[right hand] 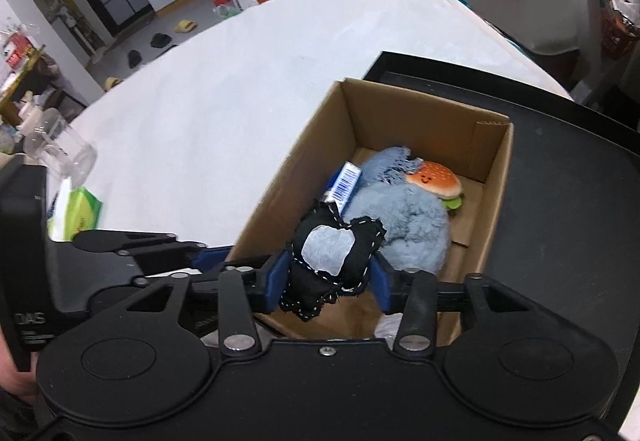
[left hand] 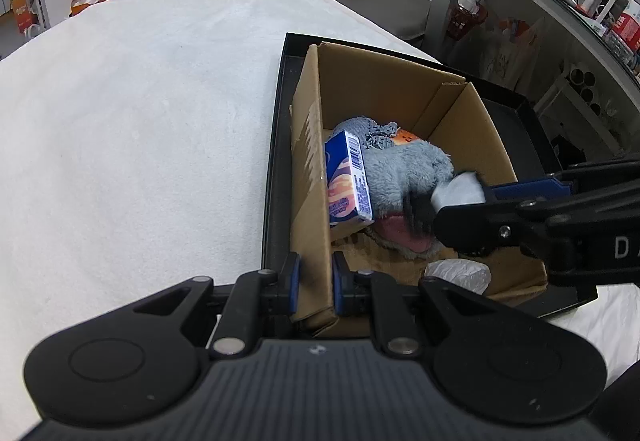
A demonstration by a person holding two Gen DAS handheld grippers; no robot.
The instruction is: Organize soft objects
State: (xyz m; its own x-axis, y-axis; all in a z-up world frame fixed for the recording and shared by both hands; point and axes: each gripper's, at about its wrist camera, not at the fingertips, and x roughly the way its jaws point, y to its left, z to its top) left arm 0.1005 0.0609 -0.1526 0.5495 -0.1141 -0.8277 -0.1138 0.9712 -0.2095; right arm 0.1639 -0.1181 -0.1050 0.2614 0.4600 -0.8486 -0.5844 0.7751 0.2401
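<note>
A brown cardboard box [left hand: 384,81] stands in a black tray [left hand: 276,161] on the white cloth. My left gripper [left hand: 314,281] is shut on the box's near left wall. In the box lie a grey-blue plush [left hand: 404,169], a blue tissue pack [left hand: 346,177], a burger toy [right hand: 438,179] and a pink-lined item [left hand: 396,235]. My right gripper [right hand: 332,275] is shut on a black and white stitched soft toy [right hand: 332,253] and holds it over the box's near end; it also shows in the left wrist view [left hand: 452,201].
A white plastic bag [left hand: 460,275] lies in the box's near corner. A green tissue pack [right hand: 78,215] and a clear jar [right hand: 60,151] sit at the cloth's left edge. A shelf and desk with clutter stand at the right.
</note>
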